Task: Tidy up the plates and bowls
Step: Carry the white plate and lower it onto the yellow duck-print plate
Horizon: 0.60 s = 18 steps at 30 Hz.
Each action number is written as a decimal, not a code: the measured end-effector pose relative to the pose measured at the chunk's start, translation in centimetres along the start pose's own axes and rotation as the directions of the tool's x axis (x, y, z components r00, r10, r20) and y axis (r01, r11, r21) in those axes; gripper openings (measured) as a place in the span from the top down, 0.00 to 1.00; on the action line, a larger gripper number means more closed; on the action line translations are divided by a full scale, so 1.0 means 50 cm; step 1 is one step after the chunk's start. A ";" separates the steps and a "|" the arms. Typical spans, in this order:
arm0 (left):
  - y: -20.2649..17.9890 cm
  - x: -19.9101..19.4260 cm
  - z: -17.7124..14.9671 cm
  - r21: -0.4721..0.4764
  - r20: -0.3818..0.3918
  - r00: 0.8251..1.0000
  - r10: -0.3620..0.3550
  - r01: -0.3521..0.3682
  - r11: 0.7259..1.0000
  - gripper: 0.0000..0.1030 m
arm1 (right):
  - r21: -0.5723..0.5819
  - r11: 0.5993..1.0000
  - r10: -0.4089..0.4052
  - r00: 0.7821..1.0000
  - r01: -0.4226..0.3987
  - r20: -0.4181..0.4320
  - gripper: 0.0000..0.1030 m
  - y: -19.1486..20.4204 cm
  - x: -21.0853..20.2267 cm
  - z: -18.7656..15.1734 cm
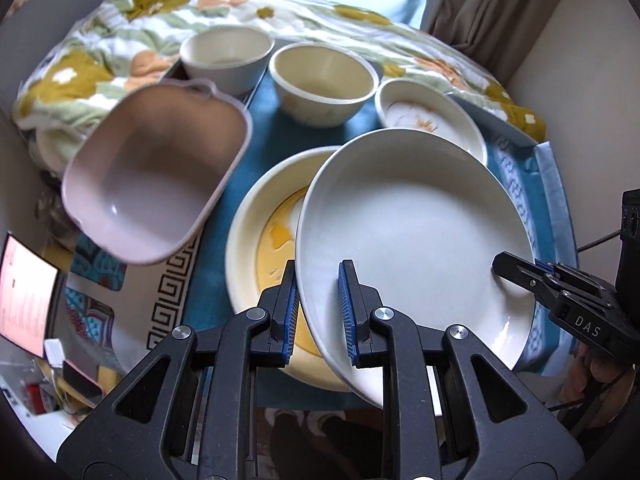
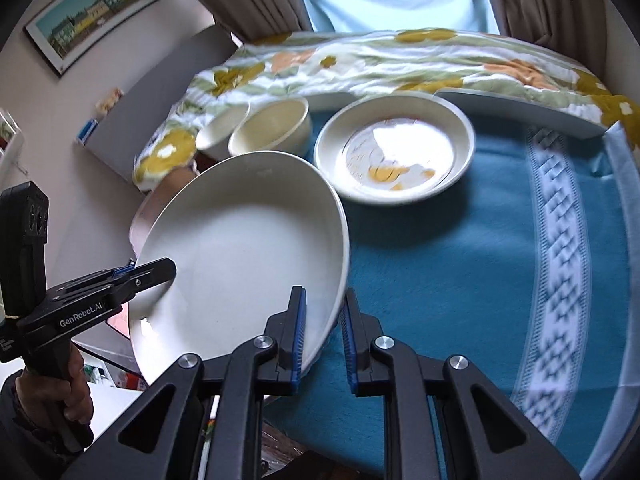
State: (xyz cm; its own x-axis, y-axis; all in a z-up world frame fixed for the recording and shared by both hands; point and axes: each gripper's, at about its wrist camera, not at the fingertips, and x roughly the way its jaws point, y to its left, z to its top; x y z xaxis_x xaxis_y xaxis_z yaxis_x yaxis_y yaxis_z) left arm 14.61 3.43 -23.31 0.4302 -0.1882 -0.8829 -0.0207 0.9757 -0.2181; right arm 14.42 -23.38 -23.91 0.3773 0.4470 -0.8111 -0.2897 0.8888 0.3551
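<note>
Both grippers clamped on plate

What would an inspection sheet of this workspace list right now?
Surface: teal cloth with a white patterned band.
Job's things: white plate held tilted by both grippers above a yellow plate; two bowls, a small plate, a pink dish.
Clutter: nothing seen on the cloth.
Grippers: left gripper and right gripper each clamp the white plate's rim.
Cables: thin wire near the right gripper.
Surroundings: floral blanket, curtains, framed picture.
</note>
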 end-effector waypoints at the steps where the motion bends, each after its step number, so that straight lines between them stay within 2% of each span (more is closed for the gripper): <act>1: 0.014 0.013 -0.005 -0.001 -0.007 1.000 -0.003 0.003 1.000 0.83 | 0.001 1.000 -0.006 1.000 0.006 -0.008 0.85 0.003 0.015 -0.004; 9: 0.029 0.067 0.017 0.031 -0.031 0.999 -0.022 0.023 0.999 0.83 | 0.027 0.998 -0.054 0.999 0.054 -0.002 0.85 0.014 0.048 -0.007; 18: 0.015 0.093 0.022 0.129 -0.049 0.998 0.037 -0.031 0.991 0.83 | 0.069 0.993 -0.092 0.996 0.091 0.008 0.85 0.019 0.060 -0.011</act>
State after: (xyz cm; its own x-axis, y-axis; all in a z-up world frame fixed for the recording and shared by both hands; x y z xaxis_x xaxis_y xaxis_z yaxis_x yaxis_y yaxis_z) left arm 17.59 3.42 -27.13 0.3845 -0.1568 -0.9097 0.0824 0.9874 -0.1354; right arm 14.79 -21.25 -26.24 0.4094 0.3641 -0.8365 -0.1924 0.9308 0.3110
